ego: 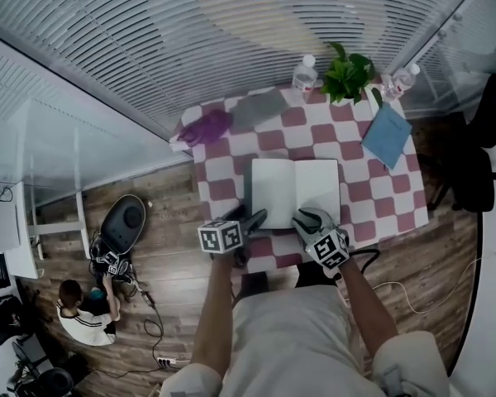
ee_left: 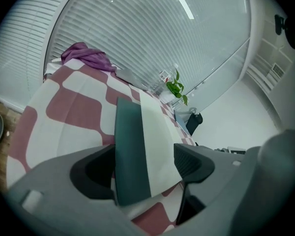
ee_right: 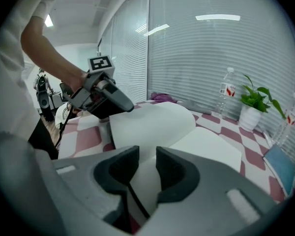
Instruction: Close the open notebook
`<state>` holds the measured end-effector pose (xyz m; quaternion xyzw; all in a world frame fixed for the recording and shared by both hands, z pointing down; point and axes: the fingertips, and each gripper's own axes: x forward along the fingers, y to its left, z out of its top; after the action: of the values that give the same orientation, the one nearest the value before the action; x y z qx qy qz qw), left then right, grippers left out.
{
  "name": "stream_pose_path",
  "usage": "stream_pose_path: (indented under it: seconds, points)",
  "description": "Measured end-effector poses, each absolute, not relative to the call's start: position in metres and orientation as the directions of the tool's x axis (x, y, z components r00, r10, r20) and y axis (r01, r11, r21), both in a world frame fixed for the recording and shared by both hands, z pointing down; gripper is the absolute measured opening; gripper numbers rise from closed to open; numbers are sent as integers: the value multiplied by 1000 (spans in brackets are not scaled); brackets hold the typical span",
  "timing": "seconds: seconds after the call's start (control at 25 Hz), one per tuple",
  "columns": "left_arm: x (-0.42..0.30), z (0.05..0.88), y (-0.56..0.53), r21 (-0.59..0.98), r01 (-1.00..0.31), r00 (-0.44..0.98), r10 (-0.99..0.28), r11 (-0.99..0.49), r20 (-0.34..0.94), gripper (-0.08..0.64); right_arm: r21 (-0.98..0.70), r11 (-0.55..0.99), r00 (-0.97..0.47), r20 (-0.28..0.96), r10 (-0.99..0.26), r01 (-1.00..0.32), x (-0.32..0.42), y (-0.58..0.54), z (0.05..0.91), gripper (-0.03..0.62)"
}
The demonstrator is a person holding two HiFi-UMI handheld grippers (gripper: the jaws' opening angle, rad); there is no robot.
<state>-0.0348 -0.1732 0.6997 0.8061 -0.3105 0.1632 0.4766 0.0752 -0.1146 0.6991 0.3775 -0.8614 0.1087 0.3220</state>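
We look along our left gripper (ee_left: 145, 167), whose jaws stand wide apart. Between them rises a corner of the notebook (ee_left: 137, 181): its dark green cover (ee_left: 130, 146) next to the left jaw and a white page (ee_left: 157, 141) just short of the right jaw's pad. Beneath lies a red-and-white checked tablecloth (ee_left: 69, 112). At the far end we see a purple cloth (ee_left: 86, 57) and a small green plant (ee_left: 176, 88) before pale window blinds (ee_left: 152, 28).

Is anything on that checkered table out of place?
The open notebook has its left half lifted off the table, dark cover standing between the open jaws of the left gripper. A purple cloth lies crumpled at the far left corner; a blue book sits askew near the right edge.
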Motion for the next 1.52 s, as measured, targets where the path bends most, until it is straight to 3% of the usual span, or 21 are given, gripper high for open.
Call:
stream_pose_path:
  seconds: [0.12, 0.32, 0.44, 0.64, 0.84, 1.08, 1.52]
  points:
    - [-33, 694, -172, 699, -619, 784, -330, -357, 526, 354, 57, 726, -527, 649, -549, -685, 70, -102, 700, 126]
    - [-13, 685, -164, 714, -567, 824, -279, -410, 493, 354, 112, 770, -514, 683, -519, -628, 60, -87, 705, 233]
    - [-11, 691, -159, 715, -572, 820, -262, -401, 509, 354, 222, 777, -459, 699, -548, -590, 53, -89, 711, 233]
    - [-17, 693, -158, 711, -587, 809, -280, -387, 516, 354, 260, 805, -458, 712, -533, -533, 40, -94, 717, 233]
    - [-41, 688, -165, 699, -618, 784, -339, -359, 520, 353, 263, 768, -467, 665, -583, -584, 44, -94, 715, 216]
    - [-53, 693, -152, 693, -613, 790, -298, -379, 535, 354, 298, 733, -459, 621, -635, -611, 47, -96, 705, 215]
    - [-23, 684, -145, 812, -463, 885, -242, -356, 398, 354, 211, 649, -450, 566, -691, -731, 63, -103, 693, 215]
